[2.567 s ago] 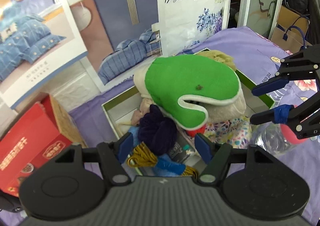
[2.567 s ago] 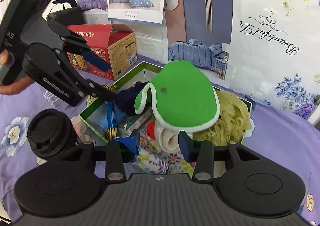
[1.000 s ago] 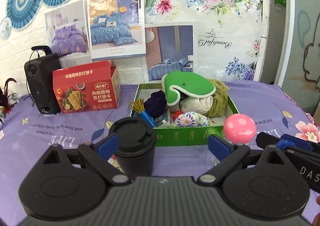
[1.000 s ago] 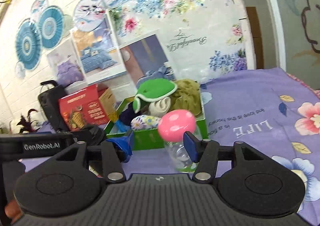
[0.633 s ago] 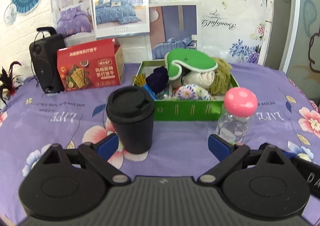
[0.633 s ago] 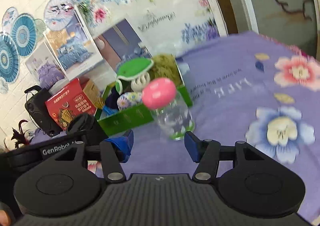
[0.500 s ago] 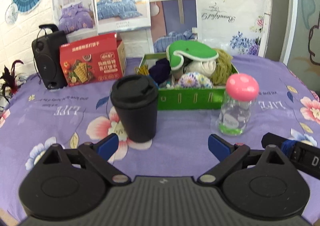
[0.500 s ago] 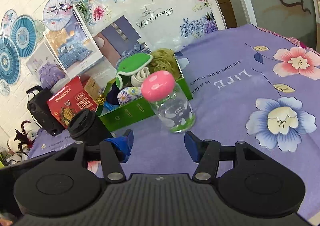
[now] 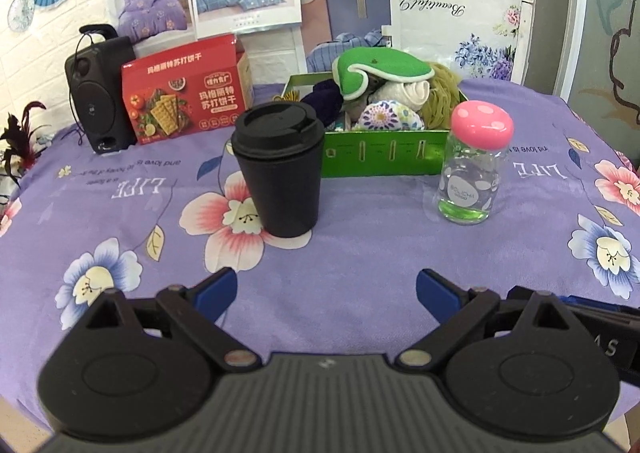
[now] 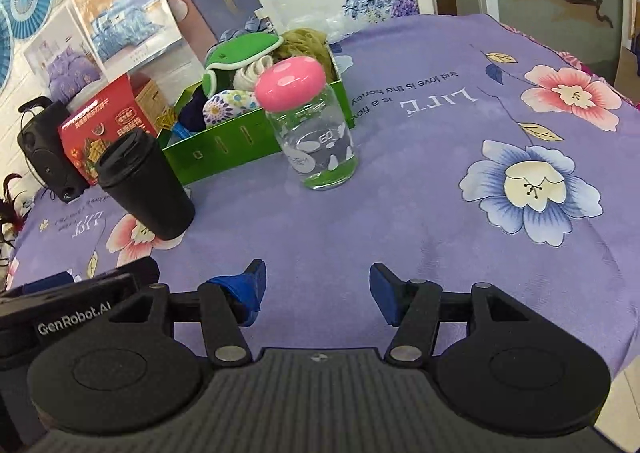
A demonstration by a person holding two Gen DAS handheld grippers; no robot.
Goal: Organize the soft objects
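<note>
Soft objects [image 9: 380, 93] sit heaped in the green box [image 9: 384, 161] at 12 o'clock on the tabletop [image 9: 360, 245]. Your left tongs [image 9: 325, 291] and right tongs [image 10: 316, 289] hang apart, empty, well short of it. No soft item lies outside; sorting looks finished.

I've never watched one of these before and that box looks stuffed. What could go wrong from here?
The green box is heaped above its rim; the green slipper on top might slide off if the pile gets nudged. The black cup and pink-capped bottle stand upright in front of the box, so either open claw, left claw or right claw, reaching back in could tip them.
</note>
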